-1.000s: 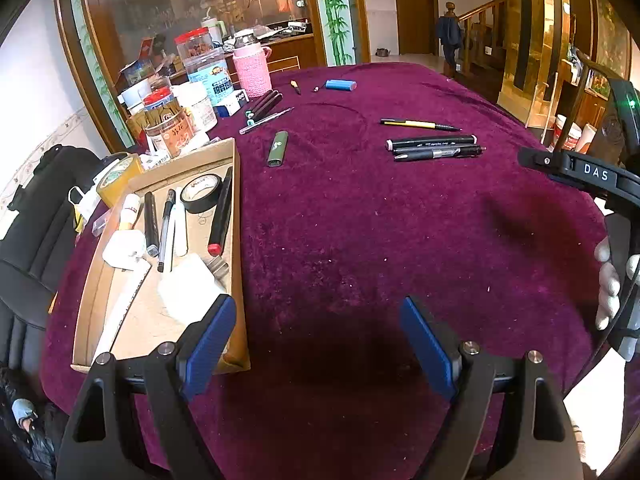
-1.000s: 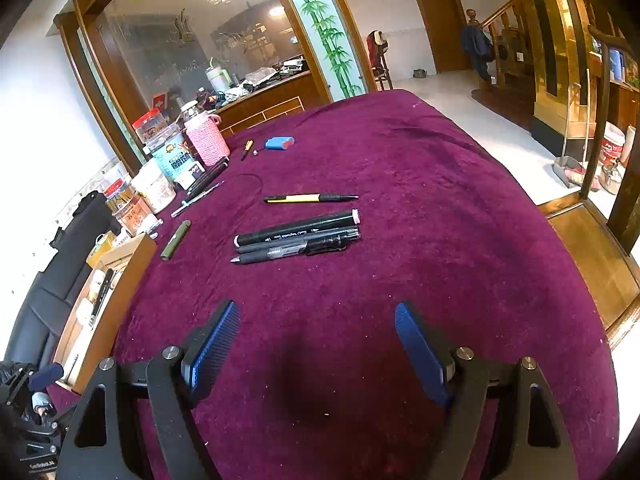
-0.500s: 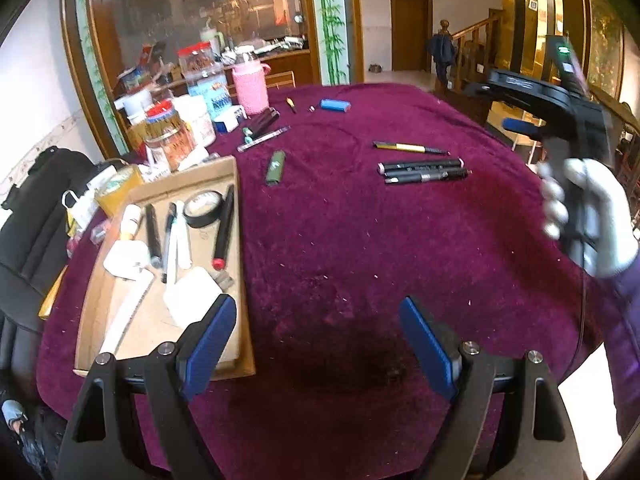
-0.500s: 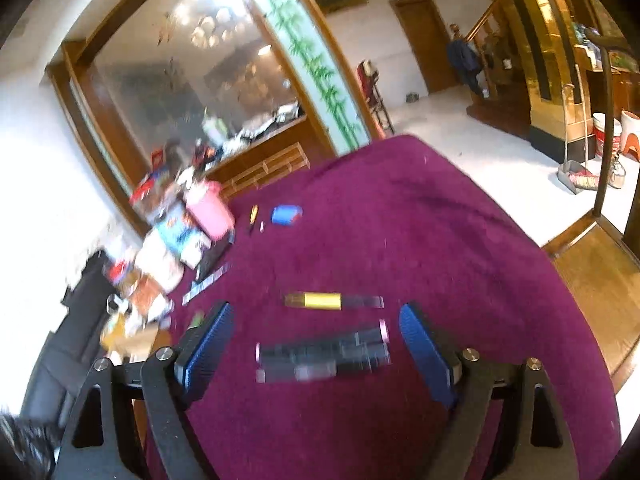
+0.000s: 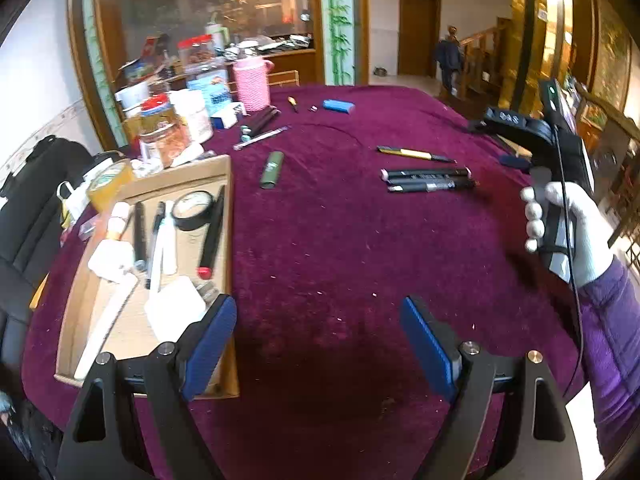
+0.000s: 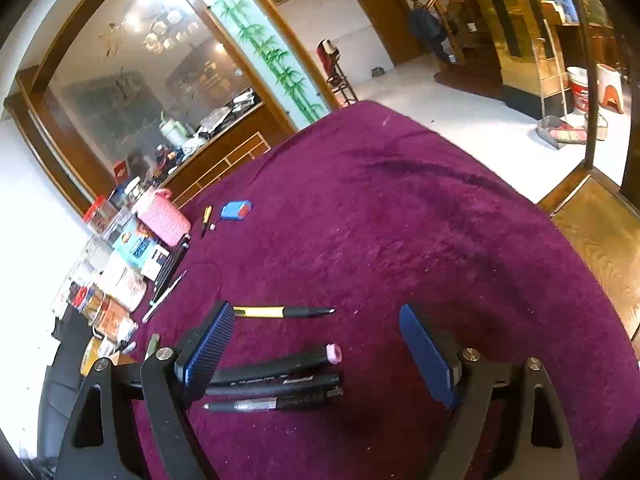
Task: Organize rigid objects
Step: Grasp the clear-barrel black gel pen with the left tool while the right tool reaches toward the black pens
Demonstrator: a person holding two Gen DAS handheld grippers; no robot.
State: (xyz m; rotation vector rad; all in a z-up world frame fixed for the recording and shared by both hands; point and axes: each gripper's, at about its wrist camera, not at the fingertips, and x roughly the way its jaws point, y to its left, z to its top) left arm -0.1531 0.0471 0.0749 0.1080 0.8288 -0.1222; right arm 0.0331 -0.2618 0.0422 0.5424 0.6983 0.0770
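Three dark pens lie side by side on the purple cloth: a pink-capped marker, a black marker and a gel pen. My right gripper stands open just above them, and its left finger covers their left ends. A yellow pen lies just beyond. In the left wrist view the same pens lie at the right. A gloved hand holds the right gripper beside them. My left gripper is open with nothing in it, next to the cardboard tray.
The tray holds several pens, a tape roll and white items. A green tube, a blue case and a pink cup sit farther back. Jars and boxes crowd the left rear. The table edge drops off at the right.
My right gripper has swung forward and rolled, so the three dark pens now sit under its fingers. In the left view the gloved hand came further in. The left gripper has hardly shifted.
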